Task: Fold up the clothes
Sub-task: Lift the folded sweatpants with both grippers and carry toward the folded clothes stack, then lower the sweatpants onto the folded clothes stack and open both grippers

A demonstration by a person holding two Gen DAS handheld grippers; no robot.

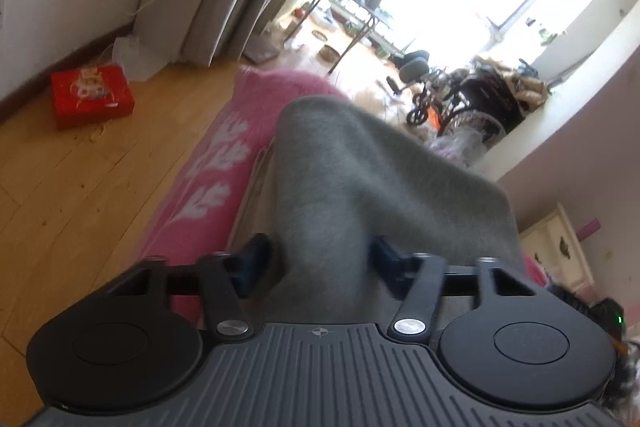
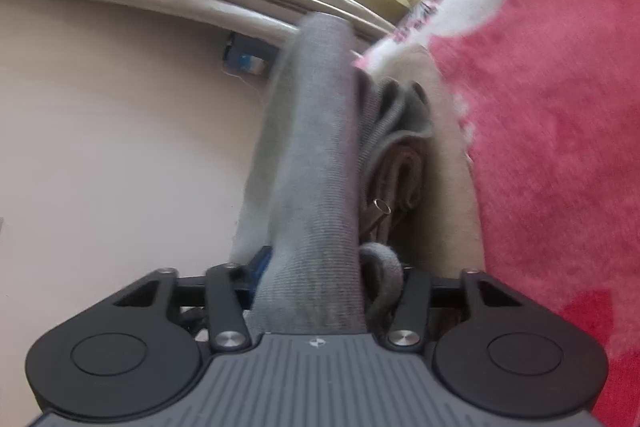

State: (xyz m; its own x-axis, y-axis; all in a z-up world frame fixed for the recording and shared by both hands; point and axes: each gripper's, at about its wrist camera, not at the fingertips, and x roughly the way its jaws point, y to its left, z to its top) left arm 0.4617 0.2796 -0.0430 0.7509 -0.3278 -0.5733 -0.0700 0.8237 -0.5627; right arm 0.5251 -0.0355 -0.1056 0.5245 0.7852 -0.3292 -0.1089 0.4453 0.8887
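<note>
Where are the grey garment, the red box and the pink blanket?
grey garment [image 1: 360,179]: left wrist view, middle of the draped cloth.
red box [image 1: 91,94]: left wrist view, its printed top face.
pink blanket [image 1: 224,163]: left wrist view, the white leaf pattern.

We hold two grippers — our left gripper [image 1: 320,263] tilted sideways, blue fingers [image 1: 252,259] clamped on grey cloth [image 1: 340,187]. Our right gripper [image 2: 316,279] — also rolled sideways — pinches the same cloth, fingers mostly hidden.
</note>
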